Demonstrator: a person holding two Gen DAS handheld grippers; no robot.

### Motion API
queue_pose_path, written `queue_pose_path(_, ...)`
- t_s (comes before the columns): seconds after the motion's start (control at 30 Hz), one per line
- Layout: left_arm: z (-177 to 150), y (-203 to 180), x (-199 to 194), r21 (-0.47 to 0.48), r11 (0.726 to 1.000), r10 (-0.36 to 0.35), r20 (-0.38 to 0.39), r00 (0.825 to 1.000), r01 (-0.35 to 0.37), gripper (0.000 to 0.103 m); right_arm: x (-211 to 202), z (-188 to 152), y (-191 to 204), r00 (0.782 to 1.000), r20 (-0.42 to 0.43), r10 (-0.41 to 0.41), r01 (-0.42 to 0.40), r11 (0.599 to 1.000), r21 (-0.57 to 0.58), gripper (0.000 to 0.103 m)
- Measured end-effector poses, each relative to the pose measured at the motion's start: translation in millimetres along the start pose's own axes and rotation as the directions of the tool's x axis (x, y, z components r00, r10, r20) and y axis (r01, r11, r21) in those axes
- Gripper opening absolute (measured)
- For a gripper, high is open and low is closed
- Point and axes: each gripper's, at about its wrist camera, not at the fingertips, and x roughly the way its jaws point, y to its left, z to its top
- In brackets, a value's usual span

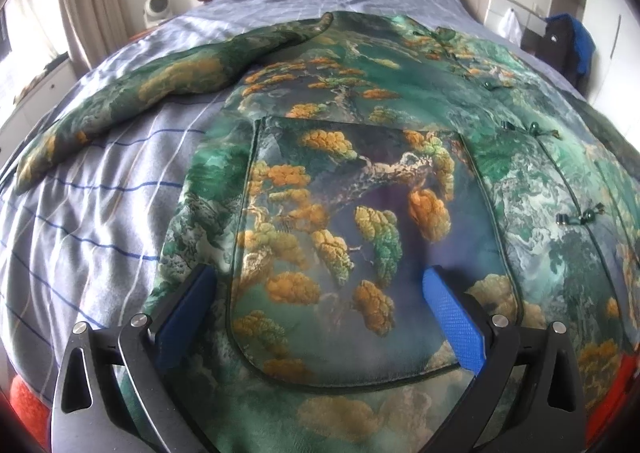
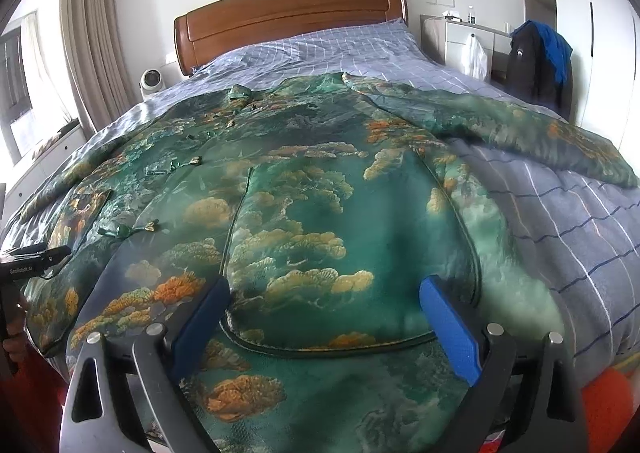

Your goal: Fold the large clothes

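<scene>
**Both grippers wide over the jacket**

My left hand-held gripper (image 1: 320, 305) hangs released above a patch pocket, my right hand-held gripper (image 2: 326, 317) likewise spread, nothing clamped. The green silky jacket with golden pine print (image 1: 360, 93) lies flat on the blue checked bed (image 1: 100, 205), sleeves out.

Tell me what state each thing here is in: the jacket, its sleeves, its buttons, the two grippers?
Jacket: spread flat, front up, on the bed, unfolded.
Left sleeve: stretched out sideways.
Right sleeve: stretched out sideways.
Knot buttons: fastened.
Left pocket: lying flat.
Right pocket: lying flat.
Left gripper: open, holding nothing.
Right gripper: open, holding nothing.
Curtain: drawn to one side.
</scene>
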Motion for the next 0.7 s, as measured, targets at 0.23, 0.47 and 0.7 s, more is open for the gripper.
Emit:
queue_pose_path(0.23,16,13,-28,-0.055,0.998,-0.004,0.038,0.999,0.006,0.103,-37,9,-20,0.988,0.136,-0.073,0.063,0.995,0.077,0.095)
queue_pose_path(0.47,40,33,-36,-0.145,0.989,-0.029,0.079,0.996,0.040,0.103,-34,21,-12,0.991,0.110,-0.072,0.067,0.997,0.047,0.095)
queue_pose_path(0.7,57,39,-55,-0.228,0.965,-0.096,0.156,0.983,0.130,0.103,-23,60,13,1.000,0.018,-0.007,0.008,0.998,-0.063,0.095)
